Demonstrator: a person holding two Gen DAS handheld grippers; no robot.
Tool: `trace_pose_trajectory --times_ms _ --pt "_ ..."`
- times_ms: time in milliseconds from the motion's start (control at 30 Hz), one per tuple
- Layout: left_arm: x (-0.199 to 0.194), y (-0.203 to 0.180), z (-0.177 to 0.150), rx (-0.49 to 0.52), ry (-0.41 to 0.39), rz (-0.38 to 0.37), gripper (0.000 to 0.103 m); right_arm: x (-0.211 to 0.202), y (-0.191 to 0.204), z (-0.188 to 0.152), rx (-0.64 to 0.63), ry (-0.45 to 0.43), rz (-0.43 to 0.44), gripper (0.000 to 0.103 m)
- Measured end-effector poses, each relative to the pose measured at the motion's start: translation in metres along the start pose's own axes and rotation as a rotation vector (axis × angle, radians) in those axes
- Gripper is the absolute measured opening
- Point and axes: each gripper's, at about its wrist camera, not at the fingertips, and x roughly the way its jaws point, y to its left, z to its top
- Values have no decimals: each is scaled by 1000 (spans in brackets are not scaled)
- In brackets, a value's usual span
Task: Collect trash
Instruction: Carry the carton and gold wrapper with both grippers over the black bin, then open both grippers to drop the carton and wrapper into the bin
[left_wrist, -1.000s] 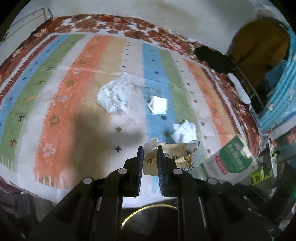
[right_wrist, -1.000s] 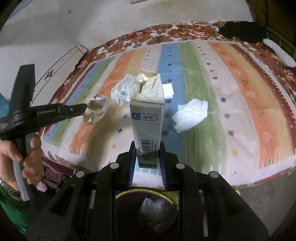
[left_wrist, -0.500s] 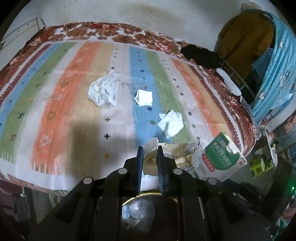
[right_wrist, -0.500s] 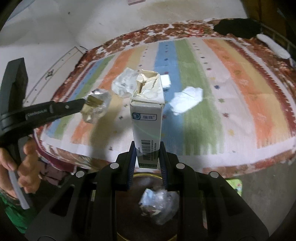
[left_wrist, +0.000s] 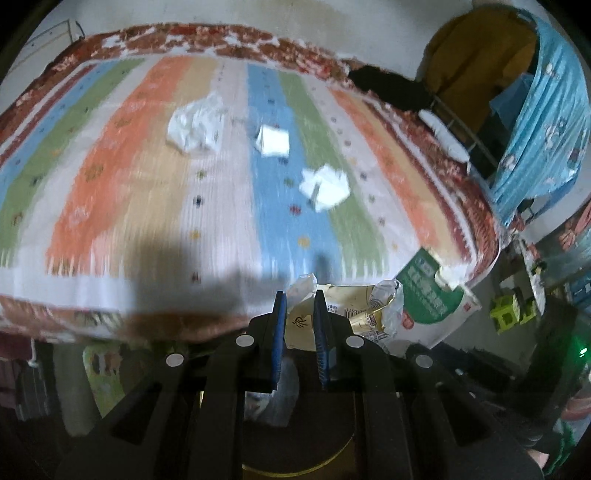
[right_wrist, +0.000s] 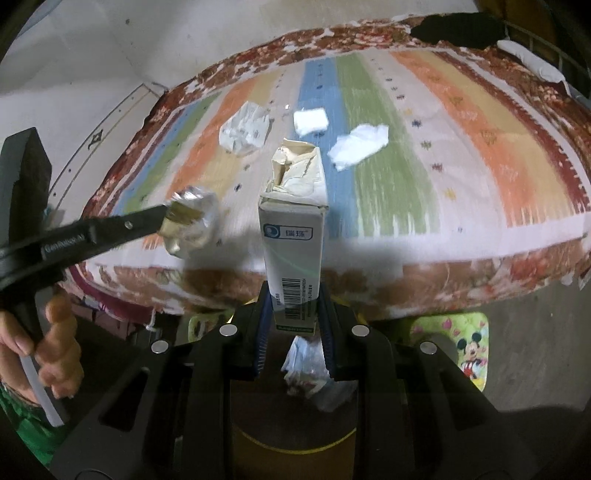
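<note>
Since the earlier frames both grippers were drawn back off the striped bed toward its near edge, and a dark bin with a yellowish rim came into view beneath them. The left gripper (left_wrist: 298, 306) was seen closed on a crumpled wrapper (left_wrist: 354, 306); its jaws stood nearly together, pressing the plastic. The right gripper (right_wrist: 293, 306) was seen clamped on the base of a torn carton (right_wrist: 291, 236), held upright, jaws only as wide as the carton. In the right view the wrapper hung at 9 o'clock of the carton, apart from it.

Step in hand, as judged: carrying two pieces of trash to the bin (right_wrist: 258, 448). The bin lay at 6 o'clock below both grippers, with crumpled plastic (right_wrist: 314, 376) already inside.

Left on the bed (left_wrist: 122, 206): a crumpled sheet (left_wrist: 195, 127), a folded tissue (left_wrist: 273, 140) and a loose tissue (left_wrist: 325, 182), seen in the left view at about 11, 12 and 1 o'clock of the gripper, well apart from it.

Next move, as judged: each piece was to be brought fully over the bin mouth and the jaws opened. The carton was tall, so it needed lowering or tipping to avoid catching the rim. The wrapper was light and might have clung to a pad. Three pieces then remained to be fetched.
</note>
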Motion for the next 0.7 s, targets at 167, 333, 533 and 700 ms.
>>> trace_pose_trajectory --times_ms 167,333,533,700 --pt "3 0 -17 -2 25 28 14 8 8 -18 -14 37 -11 22" --pt "10 5 -21 -41 48 52 14 22 13 -31 -16 94 0 22" --pt "16 13 -21 -98 84 31 15 30 17 -41 -35 136 -23 23" --pt "24 20 -24 -125 121 40 15 36 19 -43 -38 147 -37 23"
